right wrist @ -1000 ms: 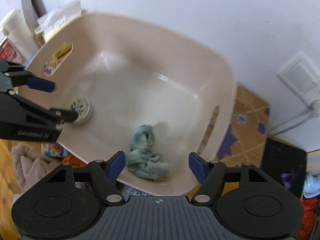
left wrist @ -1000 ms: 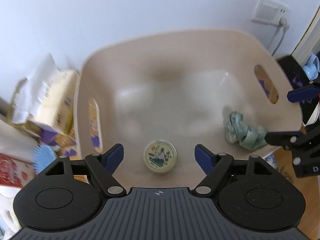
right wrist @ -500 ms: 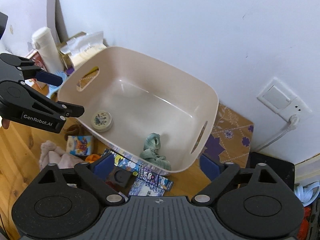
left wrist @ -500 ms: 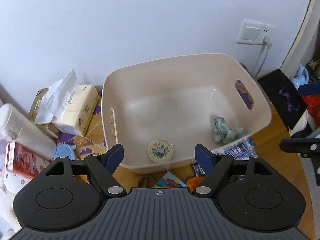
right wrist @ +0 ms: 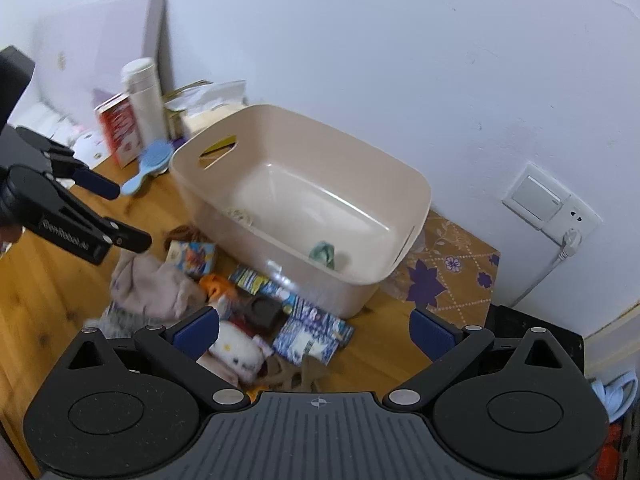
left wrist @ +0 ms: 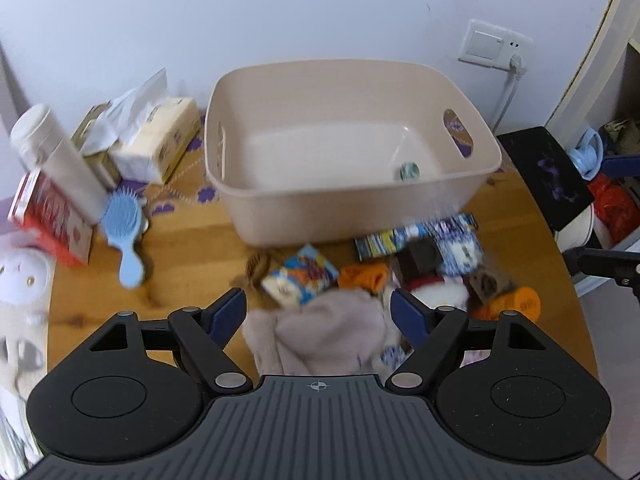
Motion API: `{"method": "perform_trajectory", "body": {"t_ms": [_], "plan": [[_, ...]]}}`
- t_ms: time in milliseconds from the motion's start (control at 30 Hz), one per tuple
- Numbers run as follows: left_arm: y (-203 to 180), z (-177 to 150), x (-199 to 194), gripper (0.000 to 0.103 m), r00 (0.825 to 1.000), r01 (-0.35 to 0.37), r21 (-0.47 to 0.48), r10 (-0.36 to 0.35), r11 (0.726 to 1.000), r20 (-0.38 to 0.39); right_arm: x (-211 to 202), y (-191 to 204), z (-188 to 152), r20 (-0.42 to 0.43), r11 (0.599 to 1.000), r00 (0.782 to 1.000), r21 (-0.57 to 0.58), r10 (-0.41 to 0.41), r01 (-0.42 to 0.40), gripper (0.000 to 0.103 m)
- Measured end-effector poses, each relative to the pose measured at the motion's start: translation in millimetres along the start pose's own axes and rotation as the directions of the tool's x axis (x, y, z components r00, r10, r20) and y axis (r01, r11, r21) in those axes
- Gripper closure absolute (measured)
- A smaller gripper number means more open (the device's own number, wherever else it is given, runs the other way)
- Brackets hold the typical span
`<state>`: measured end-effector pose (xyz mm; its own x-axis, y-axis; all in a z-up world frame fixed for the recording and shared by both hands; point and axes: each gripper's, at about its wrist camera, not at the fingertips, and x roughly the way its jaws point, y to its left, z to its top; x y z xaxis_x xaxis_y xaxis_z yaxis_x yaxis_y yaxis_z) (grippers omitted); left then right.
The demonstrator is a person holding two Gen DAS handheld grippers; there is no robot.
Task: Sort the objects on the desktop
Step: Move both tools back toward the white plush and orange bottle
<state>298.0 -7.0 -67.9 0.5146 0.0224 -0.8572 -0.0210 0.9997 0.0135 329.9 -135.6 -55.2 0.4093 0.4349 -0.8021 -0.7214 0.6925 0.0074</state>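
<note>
A beige plastic bin [left wrist: 400, 200] [right wrist: 360, 284] stands on the wooden table and holds a green cloth [left wrist: 408, 171] [right wrist: 324, 254] and a round tin [right wrist: 240, 216]. In front of it lies a pile: a pinkish-grey cloth [left wrist: 320, 332] [right wrist: 148, 280], a small colourful box [left wrist: 300, 276] [right wrist: 192, 256], blue-patterned packets [left wrist: 420, 236] [right wrist: 312, 328], an orange item [left wrist: 364, 276], a dark brown block [right wrist: 262, 308] and a white plush [right wrist: 236, 348]. My left gripper [left wrist: 318, 312] is open and empty above the cloth; it also shows in the right wrist view [right wrist: 116, 216]. My right gripper [right wrist: 314, 330] is open and empty over the pile.
Left of the bin are a tissue pack [left wrist: 156, 140], a white bottle [left wrist: 52, 160], a red box [left wrist: 48, 220] and a blue hairbrush [left wrist: 124, 220]. A wall socket with a plug [left wrist: 496, 46] is behind; a black object [left wrist: 548, 172] stands at the right table edge.
Both grippers have pulled back and up from inside the bin toward the near side; the pile in front of the bin has come into view. Both jaws stay open; the right's look wider.
</note>
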Motion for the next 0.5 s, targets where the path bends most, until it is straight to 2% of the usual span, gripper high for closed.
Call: {"method": "perform_trajectory", "body": {"t_ms": [200,500], "plan": [[-5.4,-40.9,-10.9,0.023,0.999,0.045,-0.014,-0.045,0.999,-0.008,-2.3,10.8,-42.7,0.043,0.997,0.999,-0.072,0.014,-0.01,0.0],[-6.1,-96.2,-5.5,0.023,0.992,0.061,-0.058,-0.067,0.996,-0.103,19.0,13.9,-98.1,-0.015,1.0,1.0,0.007,0.016,-0.016,0.0]]}}
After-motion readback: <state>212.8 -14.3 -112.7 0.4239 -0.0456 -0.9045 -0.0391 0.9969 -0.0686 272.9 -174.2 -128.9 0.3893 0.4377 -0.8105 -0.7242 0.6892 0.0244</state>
